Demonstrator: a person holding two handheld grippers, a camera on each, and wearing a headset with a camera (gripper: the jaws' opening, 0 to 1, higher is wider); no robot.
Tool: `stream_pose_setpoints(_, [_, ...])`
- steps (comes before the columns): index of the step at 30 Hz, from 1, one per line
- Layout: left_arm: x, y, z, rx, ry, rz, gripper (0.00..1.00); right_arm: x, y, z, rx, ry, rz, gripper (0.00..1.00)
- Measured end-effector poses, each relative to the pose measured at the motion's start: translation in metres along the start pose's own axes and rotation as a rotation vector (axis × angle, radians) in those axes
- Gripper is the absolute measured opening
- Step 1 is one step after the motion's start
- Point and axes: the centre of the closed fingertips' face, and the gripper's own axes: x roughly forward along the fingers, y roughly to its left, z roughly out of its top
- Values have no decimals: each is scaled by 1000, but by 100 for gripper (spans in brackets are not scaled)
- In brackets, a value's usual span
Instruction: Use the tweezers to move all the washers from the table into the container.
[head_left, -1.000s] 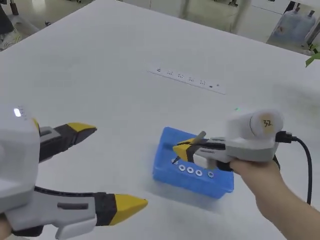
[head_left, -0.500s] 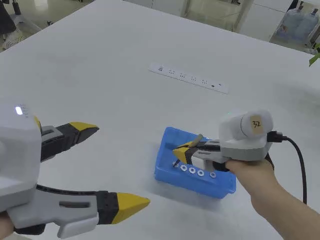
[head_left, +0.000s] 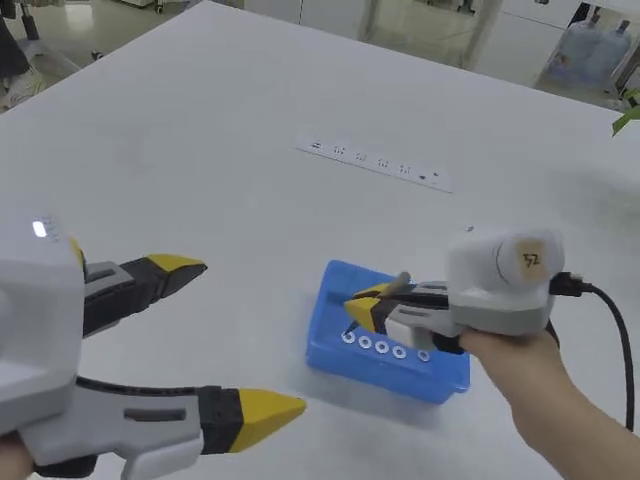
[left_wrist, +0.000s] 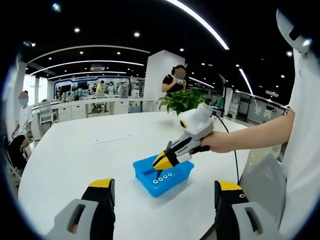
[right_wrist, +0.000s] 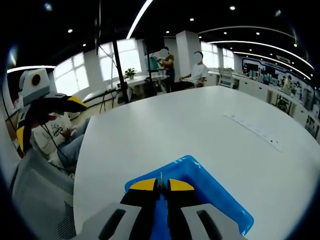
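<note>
Firmly, fingers of the right gripper (head_left: 362, 305) pinch slim metal tweezers (right_wrist: 161, 177) over the blue plastic container (head_left: 338, 274), where flat ring washers (head_left: 382, 347) lie (a neat row). Fingers of the left gripper (head_left: 240, 336) gape wide above the smooth white table (head_left: 250, 150).

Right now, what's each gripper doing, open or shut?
Left gripper: open, empty.
Right gripper: shut on the tweezers, above the container.

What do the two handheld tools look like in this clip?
Both the left tool and right tool have pale grey bodies, black jaws and pointed yellow tips. The right one carries a round cap with gold digits and a black cable. The left has a small lit indicator.
</note>
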Motion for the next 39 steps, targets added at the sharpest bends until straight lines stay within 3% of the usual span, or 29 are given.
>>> stream_pose_setpoints(6, [5,-9,5,11,-4,-41,71,-31,19,15,-48,-50,-14,3])
stream_pose_setpoints(8, [8,-17,7,16,-2,-82,67,-40,28,13,-63,-48,-9,3])
stream_pose_setpoints(12, [16,-39,13,22,-5,-185,54,-53,47,-2,-121,-6,10,3])
stream_pose_setpoints(18, [30,-60,8,74,38,-250,42,-63,73,-30,-207,67,45,3])
stream_pose_setpoints(23, [41,-82,0,102,67,-329,30,-62,93,-53,-262,127,79,3])
stream_pose_setpoints(25, [44,-94,-8,142,101,-375,27,-61,102,-59,-281,141,99,3])
stream_pose_setpoints(28, [49,-110,-18,185,139,-424,22,-59,115,-68,-344,180,131,3])
stream_pose_setpoints(31, [52,-120,-25,192,161,-462,18,-58,126,-79,-420,234,169,3])
stream_pose_setpoints(34, [54,-123,-37,266,212,-475,15,-56,131,-81,-421,239,179,3])
stream_pose_setpoints(39, [54,-130,-45,334,252,-500,11,-54,135,-87,-450,270,196,3])
